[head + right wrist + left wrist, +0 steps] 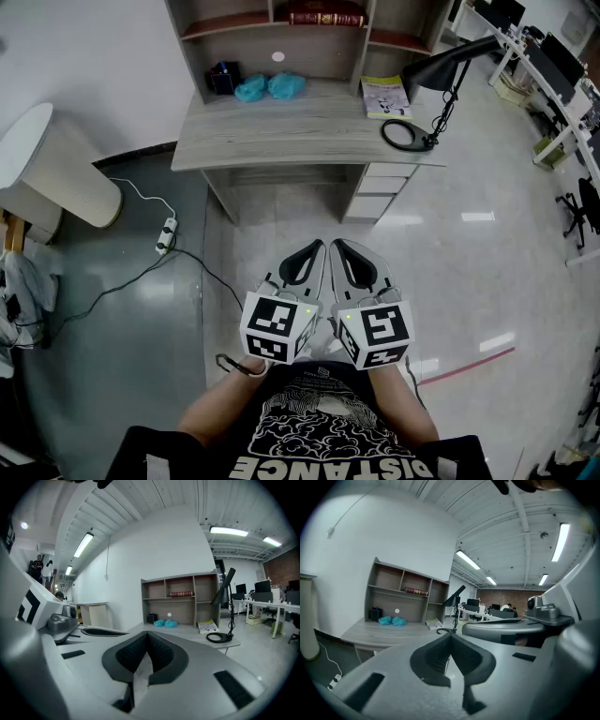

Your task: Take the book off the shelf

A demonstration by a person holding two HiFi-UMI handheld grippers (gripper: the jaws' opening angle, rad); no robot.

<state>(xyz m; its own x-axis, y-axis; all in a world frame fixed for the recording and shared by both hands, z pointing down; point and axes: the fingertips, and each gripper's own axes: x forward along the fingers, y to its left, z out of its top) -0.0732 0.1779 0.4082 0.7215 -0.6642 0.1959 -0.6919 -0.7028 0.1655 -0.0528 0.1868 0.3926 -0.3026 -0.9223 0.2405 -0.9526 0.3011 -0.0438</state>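
A dark red book lies flat on the middle shelf of the wooden hutch at the back of the desk; it also shows as the book and the book in the two gripper views. My left gripper and right gripper are held side by side low in the head view, well in front of the desk and far from the book. Both are shut with nothing between the jaws.
On the desk lie two teal bundles, a dark box, a yellow booklet and a black desk lamp. A power strip with cable lies on the floor at left. A white round table stands far left, office desks at right.
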